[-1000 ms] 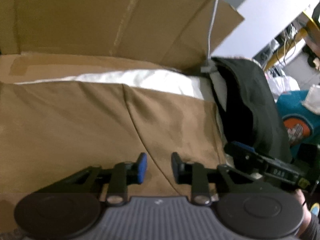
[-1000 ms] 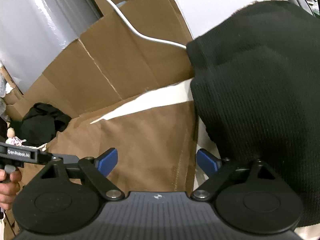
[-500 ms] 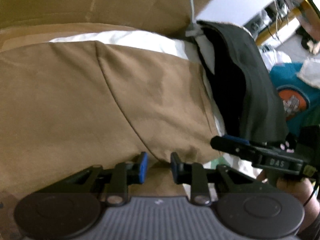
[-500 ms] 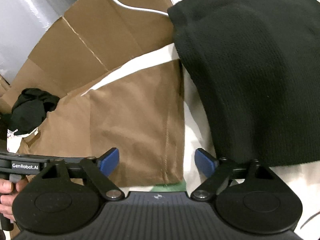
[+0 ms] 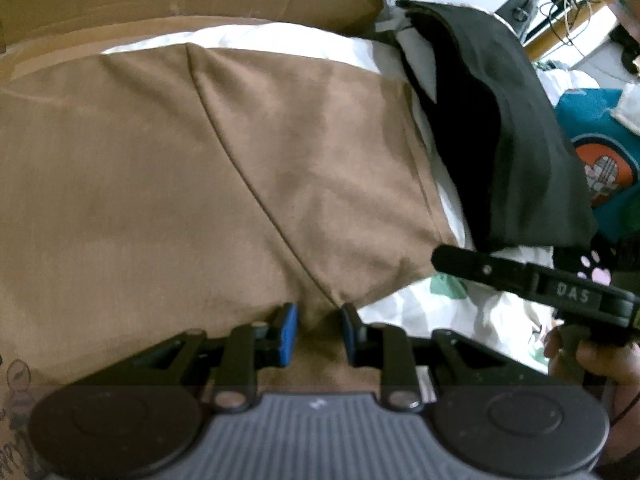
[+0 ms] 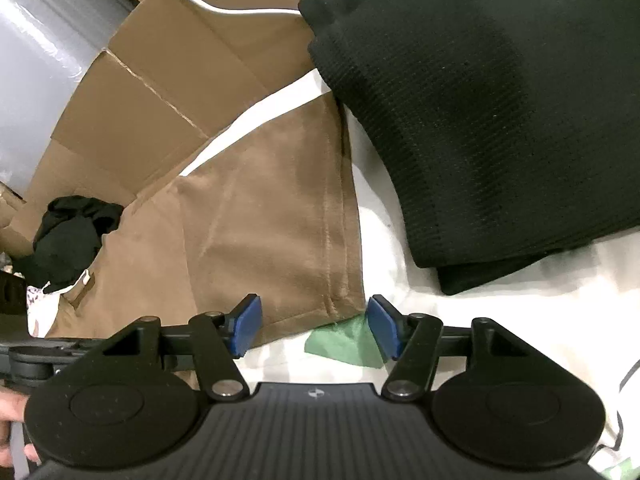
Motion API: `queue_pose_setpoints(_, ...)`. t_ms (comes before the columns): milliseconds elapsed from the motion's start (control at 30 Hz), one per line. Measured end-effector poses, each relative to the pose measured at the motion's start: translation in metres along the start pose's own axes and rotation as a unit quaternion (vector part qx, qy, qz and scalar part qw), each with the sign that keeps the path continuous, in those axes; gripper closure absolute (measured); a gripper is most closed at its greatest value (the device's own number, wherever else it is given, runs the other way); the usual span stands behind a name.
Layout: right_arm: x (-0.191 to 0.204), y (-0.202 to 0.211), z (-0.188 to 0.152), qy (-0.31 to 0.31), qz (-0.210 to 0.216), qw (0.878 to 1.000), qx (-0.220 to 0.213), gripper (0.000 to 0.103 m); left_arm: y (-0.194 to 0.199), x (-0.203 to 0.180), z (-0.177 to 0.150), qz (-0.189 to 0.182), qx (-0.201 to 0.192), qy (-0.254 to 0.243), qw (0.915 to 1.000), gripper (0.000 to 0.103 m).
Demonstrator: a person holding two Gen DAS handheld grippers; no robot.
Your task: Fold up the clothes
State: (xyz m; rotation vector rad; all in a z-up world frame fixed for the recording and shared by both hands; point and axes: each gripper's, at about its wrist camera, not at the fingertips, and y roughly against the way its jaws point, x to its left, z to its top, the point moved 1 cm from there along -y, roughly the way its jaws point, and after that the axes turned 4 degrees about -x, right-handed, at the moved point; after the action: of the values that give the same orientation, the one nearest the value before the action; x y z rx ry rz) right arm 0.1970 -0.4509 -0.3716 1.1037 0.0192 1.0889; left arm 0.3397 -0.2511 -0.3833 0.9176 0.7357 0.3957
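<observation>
Left wrist view: the left tongs (image 5: 316,332) stand narrowly apart over the near hem of the brown garment (image 5: 200,168) spread on the white sheet (image 5: 440,312); whether they pinch it is unclear. The right tongs (image 6: 312,328) are closing around its corner; let them close fully on the hem before lifting, clear of the black sweater (image 6: 500,100).

My left claw (image 5: 316,334) tilts steeply down, its blue pads (image 5: 289,334) set a narrow gap apart with brown cloth (image 5: 240,184) bunched between them. My right claw (image 6: 312,326) also angles down, its jaws closing around the cloth's hemmed corner without pressing it. My right hand (image 5: 588,356) grips its handle.
</observation>
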Motion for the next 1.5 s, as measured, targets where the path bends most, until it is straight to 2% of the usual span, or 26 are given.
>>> queue_pose_setpoints(33,0.001,-0.002,0.0,-0.002,0.003,1.0,-0.001,0.043,-0.001,-0.001,-0.001,0.003,0.0,-0.002,1.0,0.078)
queue_pose_setpoints(100,0.0,-0.007,0.0,-0.015,0.021,1.0,0.01,0.073,-0.002,0.0,-0.002,0.003,-0.001,0.001,1.0,0.078)
queue_pose_setpoints(133,-0.002,-0.011,0.0,-0.03,0.038,0.999,0.024,0.093,-0.002,0.0,-0.003,0.003,0.0,0.001,1.0,0.078)
queue_pose_setpoints(200,-0.007,-0.013,0.0,-0.056,0.06,0.996,0.03,0.093,-0.003,0.0,-0.003,0.003,0.001,0.0,1.0,0.078)
queue_pose_setpoints(300,-0.006,-0.006,0.009,-0.05,0.071,0.996,-0.001,0.094,-0.002,-0.001,-0.001,0.004,-0.001,-0.011,0.9999,0.078)
queue_pose_setpoints(400,-0.009,-0.001,0.018,-0.055,0.074,0.995,-0.024,0.094,0.001,-0.002,0.002,0.002,-0.002,-0.012,0.9999,0.082)
queue_pose_setpoints(667,-0.013,0.001,0.018,-0.059,0.056,0.997,-0.008,0.091,-0.001,-0.008,0.007,0.016,-0.002,-0.013,0.9998,0.084)
queue_pose_setpoints(767,-0.015,0.001,0.017,-0.059,0.043,0.997,-0.002,0.077,0.0,-0.006,0.006,0.013,-0.001,-0.009,0.9999,0.084)
queue_pose_setpoints(867,-0.019,0.003,0.015,-0.058,0.024,0.998,-0.004,0.071,-0.001,-0.007,0.006,0.014,0.0,-0.01,0.9999,0.084)
queue_pose_setpoints(1000,-0.025,0.007,0.011,-0.059,0.014,0.998,0.001,0.068,-0.003,-0.009,0.005,0.007,0.003,-0.015,0.9999,0.083)
queue_pose_setpoints(1400,-0.034,0.005,0.009,-0.083,0.02,0.996,-0.019,0.068,-0.006,-0.009,0.003,0.008,-0.002,-0.012,0.9999,0.083)
queue_pose_setpoints(1500,-0.036,0.005,0.01,-0.085,0.024,0.996,-0.026,0.072,-0.006,-0.011,0.003,0.01,-0.002,-0.015,0.9998,0.083)
